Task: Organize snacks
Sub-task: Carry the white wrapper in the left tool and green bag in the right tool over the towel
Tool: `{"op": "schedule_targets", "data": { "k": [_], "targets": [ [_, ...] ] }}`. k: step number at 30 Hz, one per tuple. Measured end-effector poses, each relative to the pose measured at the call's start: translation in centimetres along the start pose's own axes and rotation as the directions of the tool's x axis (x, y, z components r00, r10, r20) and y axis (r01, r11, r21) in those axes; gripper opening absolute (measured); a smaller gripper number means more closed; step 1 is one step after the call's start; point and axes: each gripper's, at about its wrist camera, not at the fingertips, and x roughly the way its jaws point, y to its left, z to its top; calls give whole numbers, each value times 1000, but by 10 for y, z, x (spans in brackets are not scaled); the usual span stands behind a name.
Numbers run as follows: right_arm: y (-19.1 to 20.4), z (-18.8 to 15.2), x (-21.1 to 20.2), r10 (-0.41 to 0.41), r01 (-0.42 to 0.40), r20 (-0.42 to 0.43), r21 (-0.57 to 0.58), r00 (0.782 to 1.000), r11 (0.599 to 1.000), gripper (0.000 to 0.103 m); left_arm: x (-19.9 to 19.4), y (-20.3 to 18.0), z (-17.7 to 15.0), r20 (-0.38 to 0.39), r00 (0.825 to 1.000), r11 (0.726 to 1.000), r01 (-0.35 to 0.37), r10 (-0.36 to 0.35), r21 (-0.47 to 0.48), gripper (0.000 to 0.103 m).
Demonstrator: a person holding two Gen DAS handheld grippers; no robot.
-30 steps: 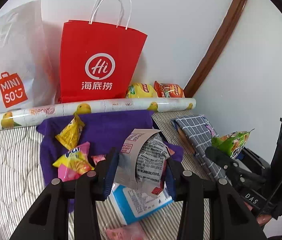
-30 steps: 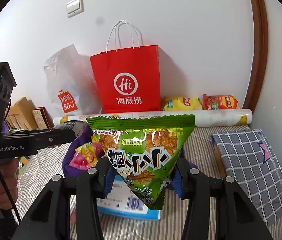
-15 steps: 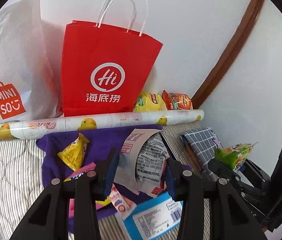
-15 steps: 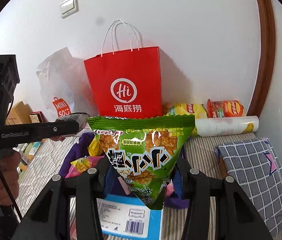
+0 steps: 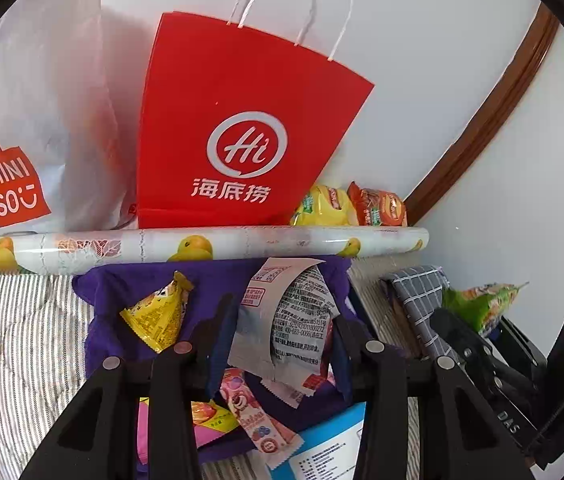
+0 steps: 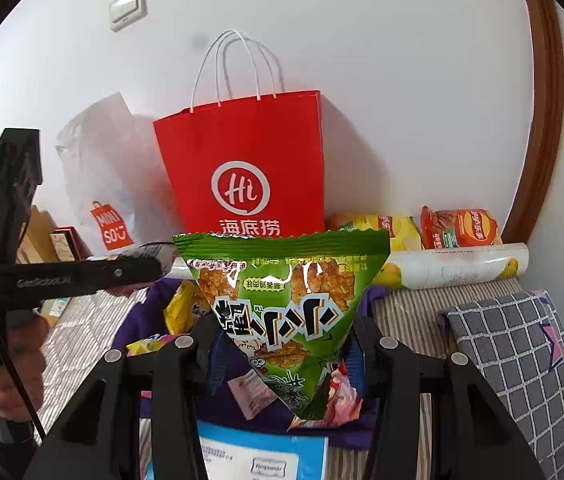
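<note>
Soft daylight is brightening both views; the red paper bag is casting a faint wall shadow, fisheye edges are bending, glare is glinting on the green snack packet

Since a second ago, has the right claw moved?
Yes. The right claw, gripping the green snack bag, has drawn closer to the red paper bag, which looms larger.

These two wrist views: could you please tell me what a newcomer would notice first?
The red bag standing against the wall, behind the printed roll. Nearer, each tongs grips a snack: the right tongs a green packet, the left tongs a grey wrapper.
</note>
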Motion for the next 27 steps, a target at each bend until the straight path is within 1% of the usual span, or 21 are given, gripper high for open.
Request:
{"op": "schedule_targets", "data": {
  "k": [3,7,10,11,13,16,20,27],
  "targets": [
    [2,0,13,-19,19,-5,-4,1000,1000,47,4,4,0,-5,1000,1000,-10,10,1,40],
    [2,-4,34,-2,3,-26,23,1000,1000,47,12,11,0,-24,999,1000,-20,20,-12,40],
    [0,-9,49,-15,16,-39,30,999,999,47,19,16,-2,-32,997,997,-73,72,-18,40],
    [-1,-12,54,-24,25,-43,27,999,999,47,20,17,-2,-34,996,997,-78,78,-20,40],
    [-4,-19,67,-30,33,-70,30,997,999,47,22,20,-2,-42,996,997,-78,77,-24,40],
    [-12,-29,81,-3,10,-118,58,993,998,47,27,25,-1,-53,994,994,-101,99,-33,41],
    [-17,-39,89,8,1,-145,64,989,998,47,35,30,-2,-76,992,993,-107,103,-50,41],
    [-16,-48,96,7,2,-172,50,985,999,48,41,26,-4,-88,990,993,-111,108,-30,41]
  ]
}}
